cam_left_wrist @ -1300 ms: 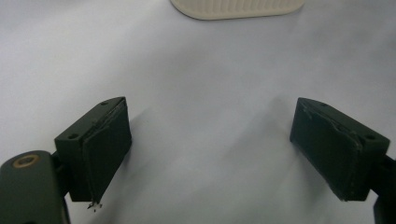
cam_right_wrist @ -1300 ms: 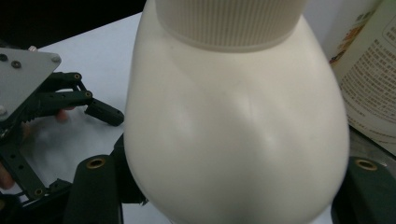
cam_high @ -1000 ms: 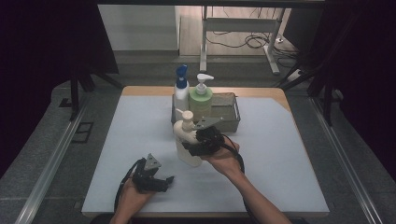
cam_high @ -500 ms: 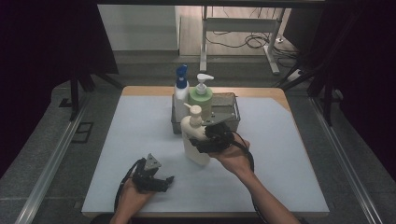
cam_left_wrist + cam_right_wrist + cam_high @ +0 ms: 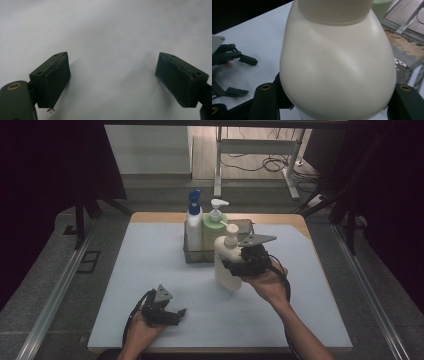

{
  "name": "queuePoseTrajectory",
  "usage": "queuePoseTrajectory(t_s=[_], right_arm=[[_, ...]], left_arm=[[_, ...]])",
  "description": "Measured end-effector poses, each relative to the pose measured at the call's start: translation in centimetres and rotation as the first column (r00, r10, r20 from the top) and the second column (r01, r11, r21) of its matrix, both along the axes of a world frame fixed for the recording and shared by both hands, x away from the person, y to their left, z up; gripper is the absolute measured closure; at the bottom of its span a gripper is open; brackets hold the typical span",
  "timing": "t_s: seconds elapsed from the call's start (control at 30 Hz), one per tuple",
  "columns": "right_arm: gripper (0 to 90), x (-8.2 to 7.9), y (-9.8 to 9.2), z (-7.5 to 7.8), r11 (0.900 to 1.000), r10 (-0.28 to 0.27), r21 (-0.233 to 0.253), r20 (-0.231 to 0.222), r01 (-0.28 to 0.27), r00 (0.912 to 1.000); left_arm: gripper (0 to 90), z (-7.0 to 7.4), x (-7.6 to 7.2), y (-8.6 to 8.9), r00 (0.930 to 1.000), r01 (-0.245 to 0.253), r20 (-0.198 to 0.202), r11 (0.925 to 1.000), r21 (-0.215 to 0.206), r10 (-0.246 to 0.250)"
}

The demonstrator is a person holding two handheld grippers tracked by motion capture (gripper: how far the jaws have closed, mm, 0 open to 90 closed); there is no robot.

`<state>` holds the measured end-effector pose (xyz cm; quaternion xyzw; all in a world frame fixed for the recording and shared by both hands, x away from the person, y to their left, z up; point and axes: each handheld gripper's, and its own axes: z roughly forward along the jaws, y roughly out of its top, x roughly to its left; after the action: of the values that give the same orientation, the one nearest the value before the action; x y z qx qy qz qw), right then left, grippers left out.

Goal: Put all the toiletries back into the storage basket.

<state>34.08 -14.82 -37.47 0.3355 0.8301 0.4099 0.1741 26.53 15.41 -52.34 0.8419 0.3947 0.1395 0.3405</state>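
I see the counter [image 5: 150, 270], covered in pale blue-white, with a wire basket [image 5: 196, 254] standing toward its far middle. In the basket stand a white bottle with a blue cap [image 5: 193, 227] and a green pump bottle [image 5: 214, 227]. My right gripper [image 5: 231, 266] clamps the cream pump bottle [image 5: 226, 262] by its body, just in front of the basket and tilted a little; I cannot tell whether its base touches the counter. My left gripper [image 5: 179, 315] rests near the front edge, jaws wide apart with nothing between them, well apart from the cream bottle
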Motion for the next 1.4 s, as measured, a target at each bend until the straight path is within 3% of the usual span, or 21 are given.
queuePoseTrajectory(t_s=[0.33,0.63,1.4], right_arm=[[37.2,0.9,-2.8,0.8,0.997,-0.075,0.011,0.003,0.075,0.9972],[37.2,1.7,-4.3,1.5,0.993,-0.118,0.026,-0.003,0.118,0.993],[37.2,5.3,-4.4,4.4,0.979,-0.192,0.067,0.02,0.19,0.9812]], left_arm=[[12.3,0.0,0.0,0.0,1.0,0.0,0.001,1.0,0.0,0.0],[12.3,0.0,0.0,0.0,1.0,0.0,0.0,1.0,-0.001,0.0],[12.3,0.0,0.0,0.0,1.0,-0.001,0.001,1.0,-0.001,0.001]])
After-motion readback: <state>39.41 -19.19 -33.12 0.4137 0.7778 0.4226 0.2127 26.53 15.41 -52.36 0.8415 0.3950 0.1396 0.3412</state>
